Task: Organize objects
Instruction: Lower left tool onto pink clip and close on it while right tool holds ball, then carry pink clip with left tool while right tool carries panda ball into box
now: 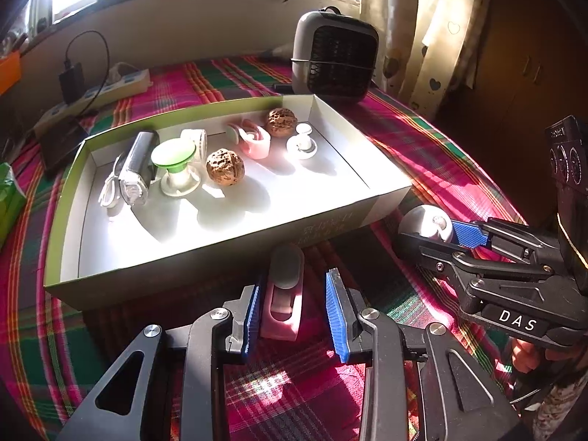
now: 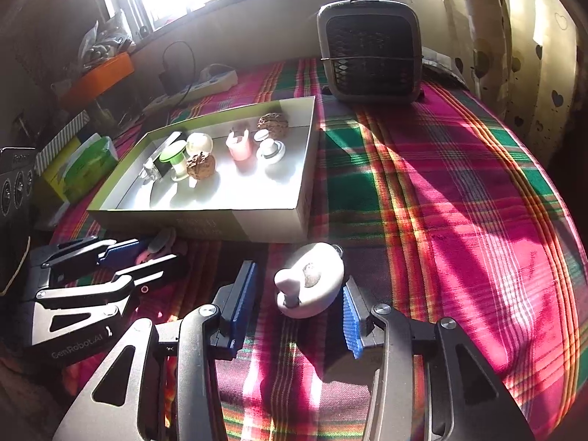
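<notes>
A shallow cardboard box (image 1: 386, 198) (image 2: 235, 220) stands on the plaid cloth. It holds two walnuts (image 1: 225, 166), a green-topped holder (image 1: 173, 154), a pink holder (image 1: 253, 143), white knobs (image 1: 302, 145) and a black tube (image 1: 137, 163). My left gripper (image 1: 296, 316) is open around a pink and grey holder (image 1: 283, 296) lying in front of the box. My right gripper (image 2: 297, 308) (image 1: 433, 235) is open around a white round knob (image 2: 312, 284) (image 1: 422, 220) on the cloth, right of the box corner.
A grey heater (image 1: 334, 58) (image 2: 371, 51) stands behind the box. A power strip with a charger (image 1: 106, 84) lies at the back left. A green tissue pack (image 2: 81, 169) sits left of the box. Curtains (image 1: 422, 29) hang at the right.
</notes>
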`<state>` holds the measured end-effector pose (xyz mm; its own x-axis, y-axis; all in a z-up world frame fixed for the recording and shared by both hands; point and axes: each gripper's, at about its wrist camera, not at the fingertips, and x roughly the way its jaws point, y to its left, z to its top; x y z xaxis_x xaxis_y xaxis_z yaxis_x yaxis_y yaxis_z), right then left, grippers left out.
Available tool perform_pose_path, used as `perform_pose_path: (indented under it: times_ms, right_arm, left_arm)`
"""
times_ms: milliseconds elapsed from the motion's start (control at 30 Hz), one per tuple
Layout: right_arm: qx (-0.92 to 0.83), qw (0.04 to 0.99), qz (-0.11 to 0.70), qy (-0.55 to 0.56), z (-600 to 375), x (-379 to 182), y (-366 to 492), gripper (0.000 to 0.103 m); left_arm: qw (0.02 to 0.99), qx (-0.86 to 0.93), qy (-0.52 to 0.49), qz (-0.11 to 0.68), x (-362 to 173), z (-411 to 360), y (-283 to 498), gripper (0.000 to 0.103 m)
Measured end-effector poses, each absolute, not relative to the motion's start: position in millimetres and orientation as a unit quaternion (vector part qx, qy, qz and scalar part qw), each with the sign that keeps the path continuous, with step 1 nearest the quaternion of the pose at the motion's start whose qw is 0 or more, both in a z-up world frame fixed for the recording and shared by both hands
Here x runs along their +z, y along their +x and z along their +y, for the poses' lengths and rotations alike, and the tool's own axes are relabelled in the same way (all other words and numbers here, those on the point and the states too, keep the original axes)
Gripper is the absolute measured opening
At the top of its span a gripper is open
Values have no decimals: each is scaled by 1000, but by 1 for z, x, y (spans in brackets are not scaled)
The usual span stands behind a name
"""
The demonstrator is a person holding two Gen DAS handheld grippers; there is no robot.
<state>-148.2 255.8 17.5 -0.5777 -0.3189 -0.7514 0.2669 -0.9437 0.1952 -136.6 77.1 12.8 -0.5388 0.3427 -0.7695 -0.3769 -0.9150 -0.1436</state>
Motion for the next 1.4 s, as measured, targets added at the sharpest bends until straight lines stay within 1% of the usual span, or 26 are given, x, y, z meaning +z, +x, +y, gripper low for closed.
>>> perform_pose_path:
  times_ms: [133,300,433,500,600,1400]
  right_arm:
    - [-888,165,-37,429,258,18,-149,43]
    - [-889,157,-41,429,260,17,-149,35]
    - [-889,156,-40,429,261,18,-149,34]
    - [-889,155,-39,429,260,17,-149,34]
    - [-889,152,-42,429,262,17,-149,30]
    - [-891,148,-37,427,263,18,-148,30]
  left_arm:
    - [201,878,-433,20,12,77,-136,26]
    - [195,880,-433,24,12,76,-137,22]
    - [189,881,-432,27,12,75,-137,17]
    - [189,881,-432,25,12,75,-137,17]
    - [188,882,-432,26,12,75,-137,16]
    - [185,883,-430,33,11,76,-135,16]
